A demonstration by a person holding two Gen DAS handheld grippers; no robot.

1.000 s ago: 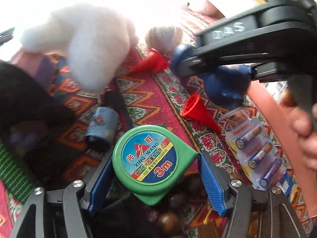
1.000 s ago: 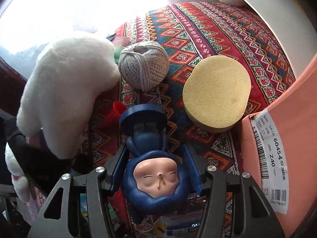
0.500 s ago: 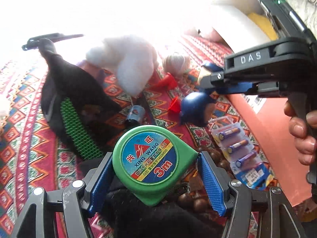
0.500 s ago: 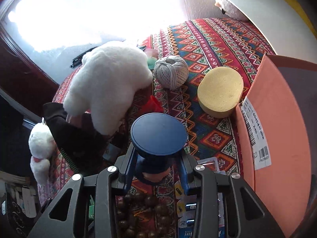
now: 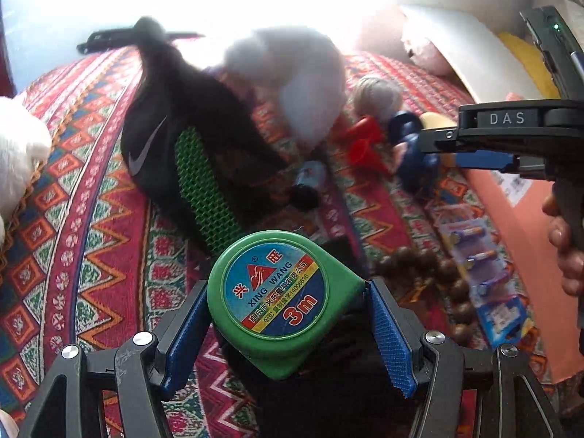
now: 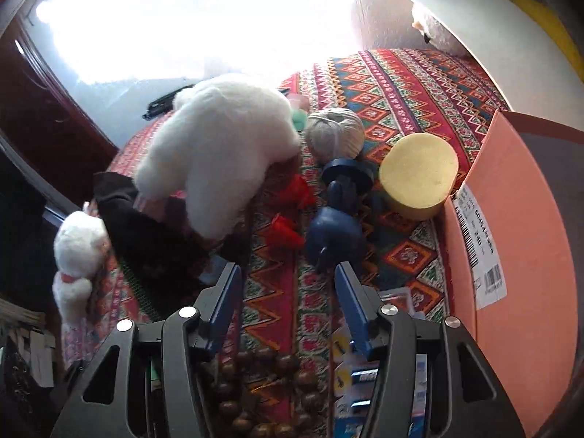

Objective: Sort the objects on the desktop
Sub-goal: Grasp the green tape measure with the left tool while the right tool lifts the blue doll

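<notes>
Now, from the left wrist, the left gripper [image 5: 288, 314] clamps a round green plastic tape measure [image 5: 283, 301] with a blue "3m" label, its blue ribbed pads pressed on both sides, above the red zigzag-patterned woven cloth [image 5: 91, 226]. Beyond lie a black bag with green mesh [image 5: 182, 153], two red plastic cones [image 5: 365, 142] and a blurred white plush toy [image 5: 295, 84]. A blister pack of batteries [image 5: 485, 273] and a string of brown wooden beads [image 5: 438, 273] lie to the right.

From the right wrist, the right gripper [image 6: 288, 292] has just been opening; its jaws stand apart with nothing between them. The dark blue doll figurine [image 6: 335, 226] lies on the cloth just ahead of the fingertips, its round base beside a ball of grey twine [image 6: 334, 133] and a yellow oval sponge [image 6: 418, 173]. An orange cardboard box [image 6: 529, 255] stands on the right.
</notes>
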